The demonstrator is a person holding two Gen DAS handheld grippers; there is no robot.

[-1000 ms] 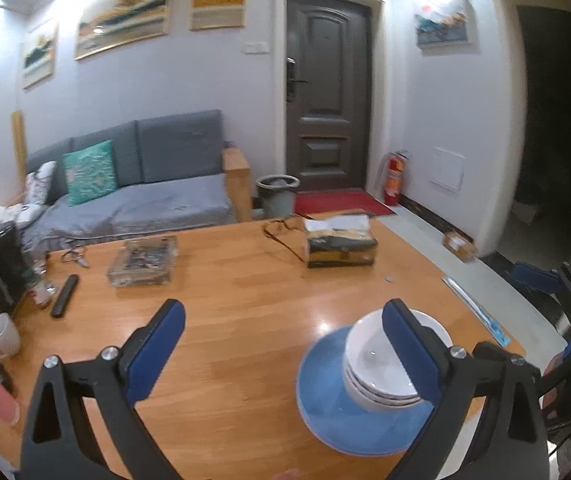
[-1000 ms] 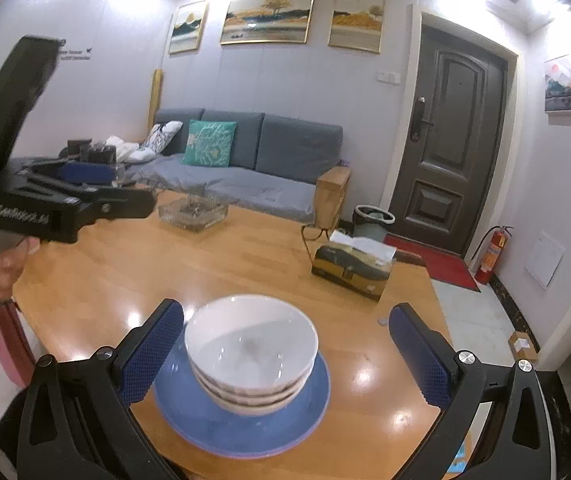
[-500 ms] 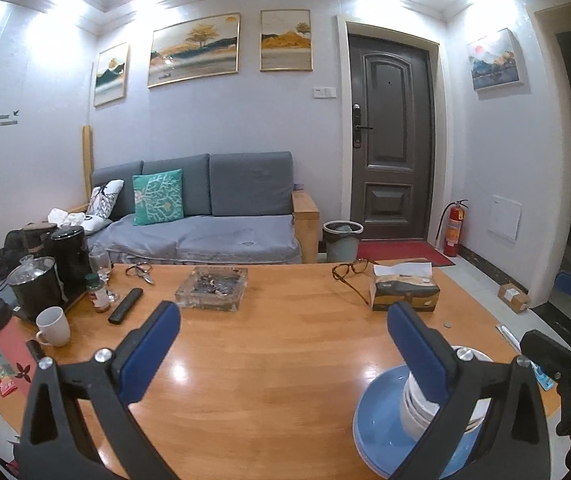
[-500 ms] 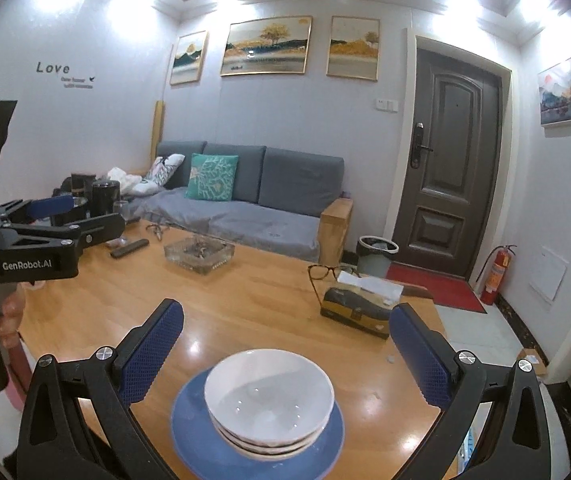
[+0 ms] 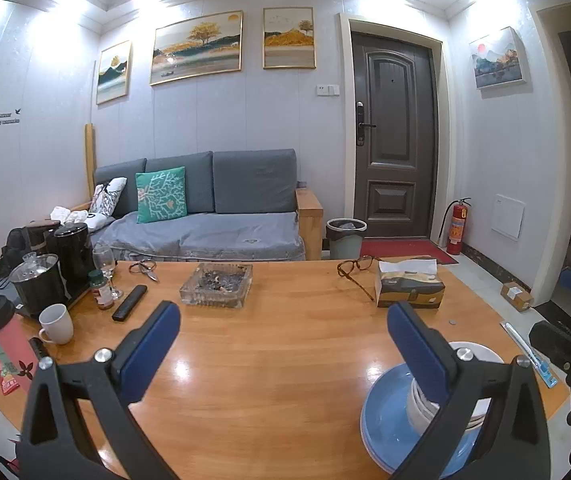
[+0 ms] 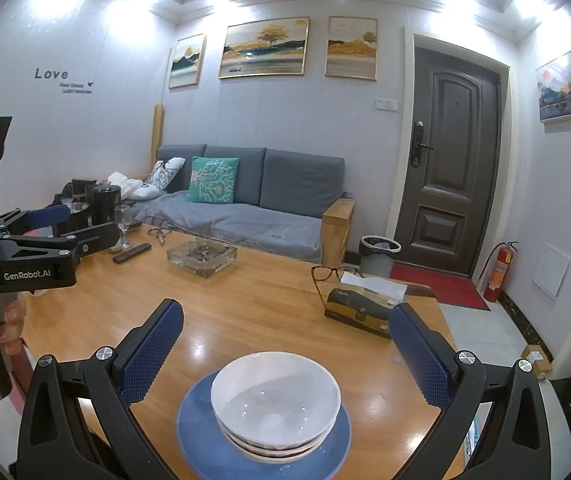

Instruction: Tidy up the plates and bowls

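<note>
the stack of white bowls (image 6: 276, 404) sat on the blue plates (image 6: 205, 432) at the near right of the wooden table (image 6: 269, 312), directly ahead of my right gripper (image 6: 285, 360), centred between its spread, empty fingers and just below them. my left gripper (image 5: 285, 354) was released too, holding nothing, aimed at bare tabletop with the stack off to its right behind one finger. the right hand was plainly nearer; being round, the bowls gave no long axis to line up with.

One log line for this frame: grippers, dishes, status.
left gripper: open, empty | right gripper: open, empty | stack of white ceramic bowls: nested on round blue plate | wooden table: near edge | status: dishes stacked, ungripped
</note>
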